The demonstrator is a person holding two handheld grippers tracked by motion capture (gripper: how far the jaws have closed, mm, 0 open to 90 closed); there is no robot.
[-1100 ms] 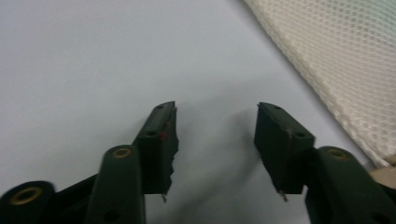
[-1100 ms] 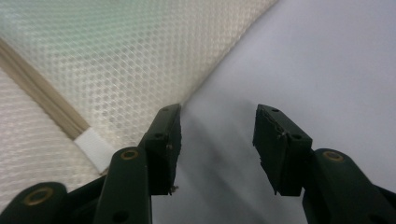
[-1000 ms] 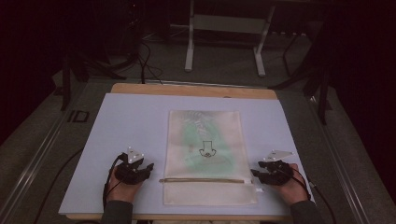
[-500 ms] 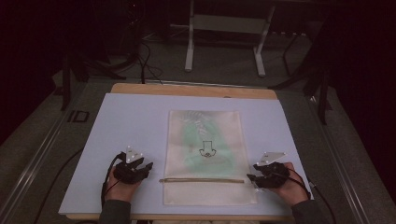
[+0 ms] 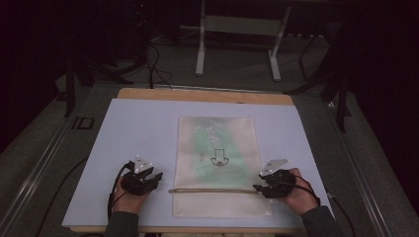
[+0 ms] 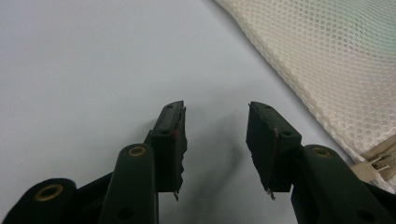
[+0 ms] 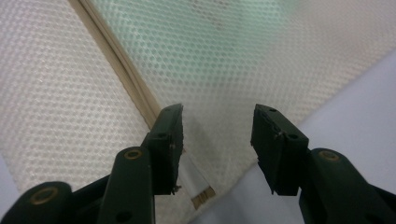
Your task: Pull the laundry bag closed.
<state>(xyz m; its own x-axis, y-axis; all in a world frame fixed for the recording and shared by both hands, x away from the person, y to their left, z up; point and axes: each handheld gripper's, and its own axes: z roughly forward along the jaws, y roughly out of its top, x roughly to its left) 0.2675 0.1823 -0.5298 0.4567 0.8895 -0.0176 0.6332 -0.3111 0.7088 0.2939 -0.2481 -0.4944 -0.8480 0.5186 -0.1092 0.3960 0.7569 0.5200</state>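
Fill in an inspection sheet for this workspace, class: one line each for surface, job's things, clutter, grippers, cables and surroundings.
Surface: pale blue mat on a wooden table, flat and bare around the bag.
Job's things: cream mesh bag lying flat at centre, something green inside; its zipper runs across near the front edge.
Clutter: nothing seen.
Grippers: left gripper open over the mat, beside the bag's left edge; right gripper open over the bag's right edge by the zipper end.
Cables: a black cable trails from the left gripper.
Surroundings: dark room, grey floor, a white metal stand beyond the table.
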